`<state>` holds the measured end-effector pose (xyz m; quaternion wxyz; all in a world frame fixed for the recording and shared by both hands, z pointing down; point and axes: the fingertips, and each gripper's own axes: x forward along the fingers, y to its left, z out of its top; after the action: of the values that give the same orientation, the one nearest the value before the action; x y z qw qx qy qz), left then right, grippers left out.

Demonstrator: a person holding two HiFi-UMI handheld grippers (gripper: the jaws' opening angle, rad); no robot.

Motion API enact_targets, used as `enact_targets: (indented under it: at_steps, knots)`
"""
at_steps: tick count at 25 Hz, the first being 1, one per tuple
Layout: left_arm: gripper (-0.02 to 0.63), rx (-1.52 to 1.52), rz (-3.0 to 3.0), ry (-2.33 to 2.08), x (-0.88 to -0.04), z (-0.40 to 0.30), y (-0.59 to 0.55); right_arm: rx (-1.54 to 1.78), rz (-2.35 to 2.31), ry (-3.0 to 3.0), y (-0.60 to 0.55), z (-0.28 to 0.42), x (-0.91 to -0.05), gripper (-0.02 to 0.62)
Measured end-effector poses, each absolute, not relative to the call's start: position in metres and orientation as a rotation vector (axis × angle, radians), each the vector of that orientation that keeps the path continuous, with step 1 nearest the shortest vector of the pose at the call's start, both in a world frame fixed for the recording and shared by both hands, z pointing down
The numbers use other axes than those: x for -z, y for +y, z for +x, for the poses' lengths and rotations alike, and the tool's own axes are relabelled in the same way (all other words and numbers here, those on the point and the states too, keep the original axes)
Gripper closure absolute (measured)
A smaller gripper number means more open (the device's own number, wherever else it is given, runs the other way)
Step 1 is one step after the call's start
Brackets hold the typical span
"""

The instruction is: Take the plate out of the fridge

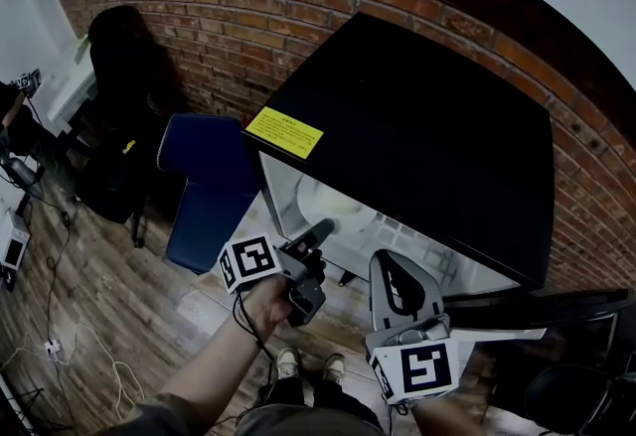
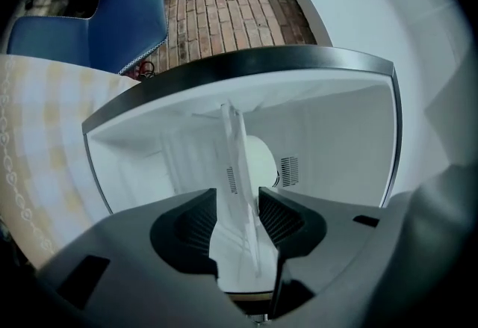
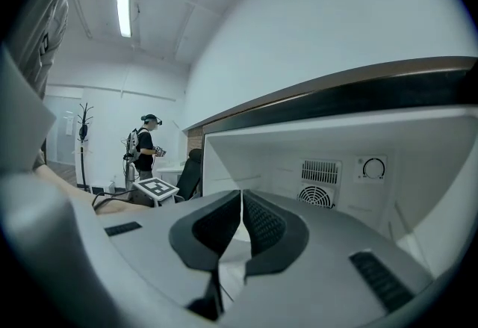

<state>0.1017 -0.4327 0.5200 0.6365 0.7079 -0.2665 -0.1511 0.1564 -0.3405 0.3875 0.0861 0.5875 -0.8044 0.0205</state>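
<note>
The black mini fridge (image 1: 427,126) stands open, its door (image 1: 542,308) swung out at the lower right. A pale round plate (image 1: 323,198) lies at the front left of the white interior. My left gripper (image 1: 324,225) reaches in and touches the plate's near rim. In the left gripper view the plate (image 2: 240,244) shows edge-on and fills the gap between the pads of my left gripper (image 2: 237,223), which is shut on it. My right gripper (image 1: 390,260) hangs in front of the opening. In its own view the right gripper (image 3: 240,207) is shut with nothing between the jaws.
A blue chair (image 1: 204,186) stands left of the fridge against the brick wall (image 1: 248,17). Cables (image 1: 60,345) trail over the wooden floor. Vents (image 3: 321,171) and a dial (image 3: 373,167) sit on the fridge's back wall. A person (image 3: 146,149) stands far off.
</note>
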Motion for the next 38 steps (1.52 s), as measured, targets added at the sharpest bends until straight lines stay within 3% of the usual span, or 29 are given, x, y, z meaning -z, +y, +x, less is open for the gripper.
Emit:
enact_targets:
  at_steps: [7,13,25,38]
  knots:
    - [0.434,0.347,1.582,-0.626,-0.521,0.106,-0.439,-0.093,1.765,-2.39,-0.34,0.16,-0.392,0.565]
    - [0.539,0.306,1.64,-0.653,-0.513,0.11,-0.441,-0.094,1.769,-2.391,-0.339,0.163,-0.397,0.565]
    - [0.58,0.3,1.601,-0.672,-0.51,0.101,-0.429,-0.091,1.753,-2.408,-0.327,0.157,-0.394,0.565]
    - [0.58,0.379,1.498,-0.63,-0.503,0.088,-0.392,-0.031,1.766,-2.418,-0.298,0.151,-0.376,0.565]
